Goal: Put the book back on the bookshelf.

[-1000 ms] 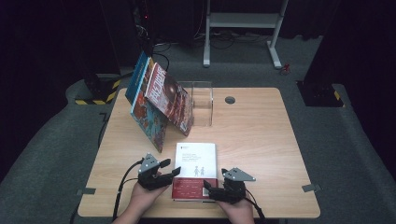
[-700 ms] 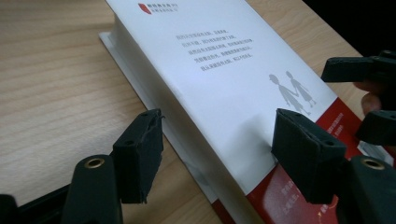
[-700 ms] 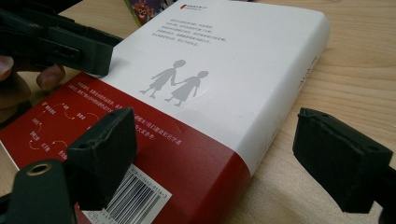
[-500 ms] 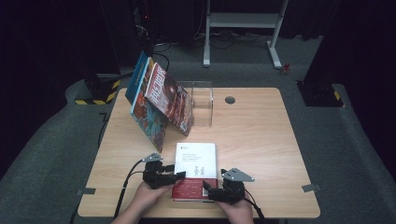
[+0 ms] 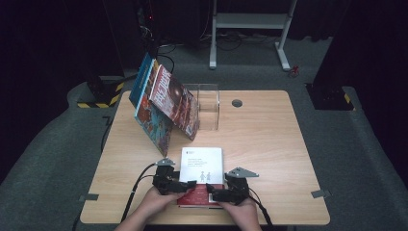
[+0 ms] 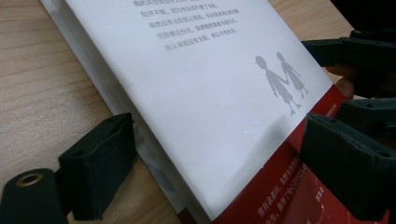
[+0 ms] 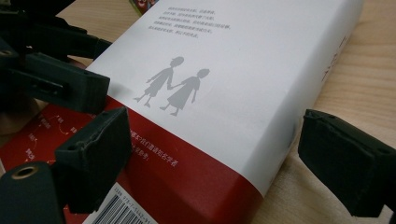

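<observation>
Left hand-held gripper [image 5: 188, 185] at the near left corner of the white-and-red book [image 5: 201, 166], jaws spread wide after just opening further, the book's left edge between them without either pad pressing on it; in the left gripper view [image 6: 212, 168] one pad low beside the page edges, just above the desk [image 5: 269, 139], the other over the red band of the cover. Right hand-held gripper [image 5: 210, 191] at the near right corner of the same book, jaws likewise wide; in the right gripper view [image 7: 215, 154] one pad above the red band near the barcode, the other out past the spine over bare wood, neither clamped on the cover. Book flat on the near middle of the desk, back cover up, white with two small grey figures hand in hand, red band along the near end. Both hands [image 5: 154, 204] at the near edge, forearms entering from below. Farther off, at the far left, a row of colourful books [image 5: 166, 103] leaning against a clear acrylic stand [image 5: 207, 106], well apart from the flat book. Round grommet hole [image 5: 236, 103] to the right of the stand.
</observation>
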Demonstrator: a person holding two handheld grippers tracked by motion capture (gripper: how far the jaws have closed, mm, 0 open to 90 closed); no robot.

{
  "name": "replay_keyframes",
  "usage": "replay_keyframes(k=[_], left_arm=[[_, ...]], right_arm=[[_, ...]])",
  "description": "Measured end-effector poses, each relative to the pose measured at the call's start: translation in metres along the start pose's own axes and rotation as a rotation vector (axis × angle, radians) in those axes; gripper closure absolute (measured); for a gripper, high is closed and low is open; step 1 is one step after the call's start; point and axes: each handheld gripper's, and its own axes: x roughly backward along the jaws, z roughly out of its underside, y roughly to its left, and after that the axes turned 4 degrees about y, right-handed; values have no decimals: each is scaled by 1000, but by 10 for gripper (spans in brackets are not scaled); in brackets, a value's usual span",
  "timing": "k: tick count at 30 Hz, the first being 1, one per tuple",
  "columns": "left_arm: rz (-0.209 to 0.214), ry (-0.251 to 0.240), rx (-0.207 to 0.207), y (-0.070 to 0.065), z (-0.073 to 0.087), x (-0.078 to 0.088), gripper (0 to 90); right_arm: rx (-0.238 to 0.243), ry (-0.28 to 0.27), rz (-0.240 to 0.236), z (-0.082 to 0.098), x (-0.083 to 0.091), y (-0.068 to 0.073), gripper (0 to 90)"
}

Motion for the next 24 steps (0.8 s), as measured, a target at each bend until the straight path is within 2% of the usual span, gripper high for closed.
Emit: replay_keyframes(k=[1, 2, 4, 5, 9, 10, 11, 12, 17, 18, 19, 21, 22, 23, 24], left_arm=[[0, 0, 0, 0, 0, 0, 76], [-17, 23, -18, -4, -2, -3, 53], [-23, 39, -27, -6, -4, -4, 34], [-26, 54, -27, -7, -6, -5, 22], [-28, 51, -47, -7, -6, -5, 30], [-38, 31, -71, -9, -6, -3, 64], [-38, 31, -71, -9, -6, -3, 75], [-37, 15, -75, -7, -5, -3, 86], [-27, 0, -82, -6, -5, 0, 132], [-29, -2, -92, -6, -5, 0, 137], [-29, -2, -92, -6, -5, 0, 142], [-34, -17, -119, -8, -4, 1, 152], [-39, -16, -131, -10, -5, 2, 155], [-39, -16, -131, -10, -5, 2, 157], [-46, -27, -143, -11, -5, 3, 160]], right_arm=[[-5, 6, -14, -1, -1, -2, 87], [-43, 23, -30, -3, -3, -5, 85], [-53, 28, -36, -4, -4, -7, 84], [-112, 51, -65, -8, -7, -13, 87], [-118, 67, -52, -10, -8, -12, 86], [-117, 68, -48, -11, -9, -11, 87], [-123, 72, -46, -11, -8, -11, 87], [-121, 71, -42, -11, -8, -10, 88], [-117, 67, -45, -9, -7, -11, 97], [-99, 62, -48, -9, -7, -12, 99], [-102, 62, -51, -8, -6, -12, 100], [-98, 54, -54, -7, -5, -12, 101], [-77, 42, -46, -6, -4, -11, 105], [-77, 42, -46, -6, -4, -11, 105], [-19, 25, -13, -7, -2, -7, 123]])
